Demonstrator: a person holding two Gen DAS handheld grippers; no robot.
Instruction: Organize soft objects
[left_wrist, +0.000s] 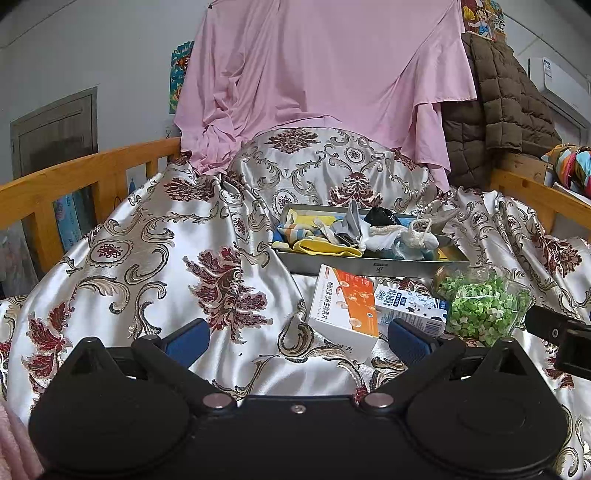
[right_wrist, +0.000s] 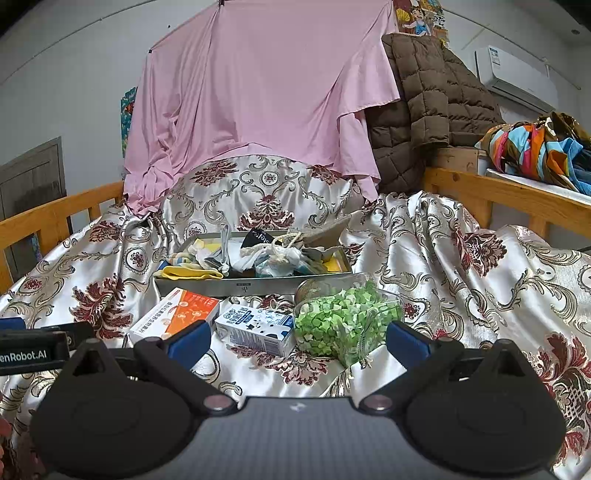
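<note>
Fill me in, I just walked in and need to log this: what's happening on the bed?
A person holds two grippers over the patterned satin bedspread. The left gripper and right gripper are both open and empty. A metal tray is piled with soft cloth items. In front of it lie an orange box, a milk carton and a clear bag of green pieces.

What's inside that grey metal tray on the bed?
The tray holds a pile of soft things: a yellow cloth, a striped cloth, a grey cloth, something black and a white drawstring pouch. What lies beneath the pile is covered.
</note>
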